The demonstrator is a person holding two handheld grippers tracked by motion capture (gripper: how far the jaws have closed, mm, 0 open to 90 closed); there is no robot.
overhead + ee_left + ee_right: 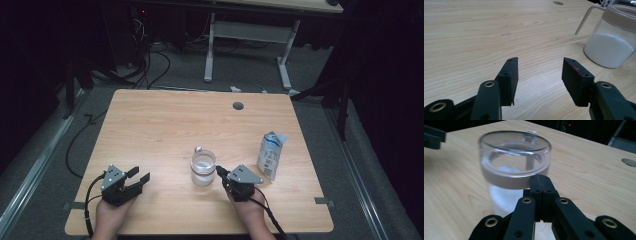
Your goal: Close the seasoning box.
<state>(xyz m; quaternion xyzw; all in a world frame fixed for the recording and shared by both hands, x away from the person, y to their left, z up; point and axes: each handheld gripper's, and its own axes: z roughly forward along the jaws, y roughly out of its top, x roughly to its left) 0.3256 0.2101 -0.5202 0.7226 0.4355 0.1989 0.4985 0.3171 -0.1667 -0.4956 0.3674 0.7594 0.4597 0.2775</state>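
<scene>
High view shows a clear jar [203, 169] with white powder and a lid, standing near the front middle of the table [160, 125], between the two grippers. The right gripper [220, 172] has its jaws pressed together with nothing between them, tips at the jar's lid band, touching or just short of it; I cannot tell which. The left gripper [140, 177] rests well to the jar's left, jaws apart and empty. A carton [271, 154] stands just right of the right gripper. To handle the jar well, I judge the closed tips should push low and gently so it doesn't tip, or open wide first before grasping the body.
</scene>
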